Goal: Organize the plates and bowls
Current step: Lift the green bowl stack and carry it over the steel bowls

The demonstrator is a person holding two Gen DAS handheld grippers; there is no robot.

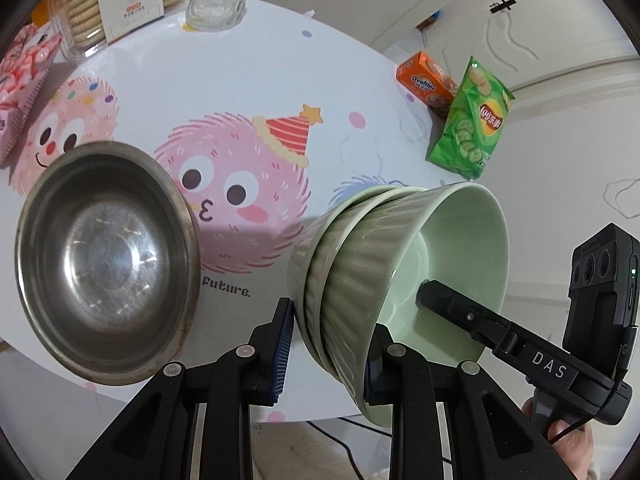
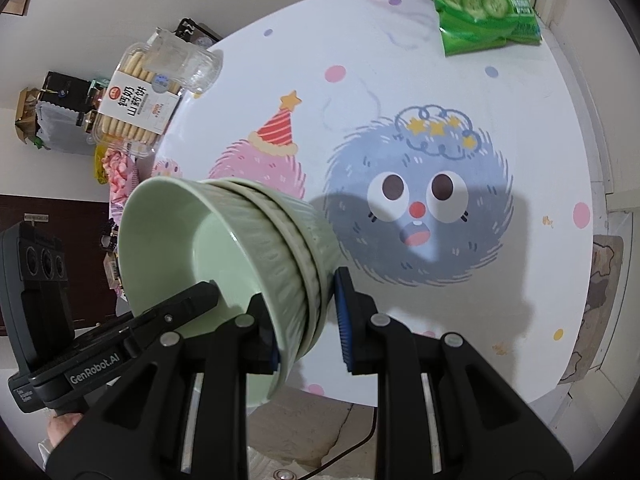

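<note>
left gripper clamped on nested pale-green ribbed ceramic bowls | right gripper clamped on opposite rim | dented steel bowl just left of the left gripper's fingers, on cartoon-print table

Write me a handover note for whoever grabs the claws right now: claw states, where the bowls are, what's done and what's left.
Left claw: shut on one side of the green bowl stack's wall.
Right claw: shut on the opposite side of the same stack.
Green ribbed ceramic bowls, nested, are held tilted above the cartoon tablecloth, clear of the table.
Steel bowl sits alone on the table, on the left in the left wrist view.
Done: green bowls nested together.
Left: set the stack down level, likely beside or with the steel bowl. Release both claws together so it doesn't tip.
</note>
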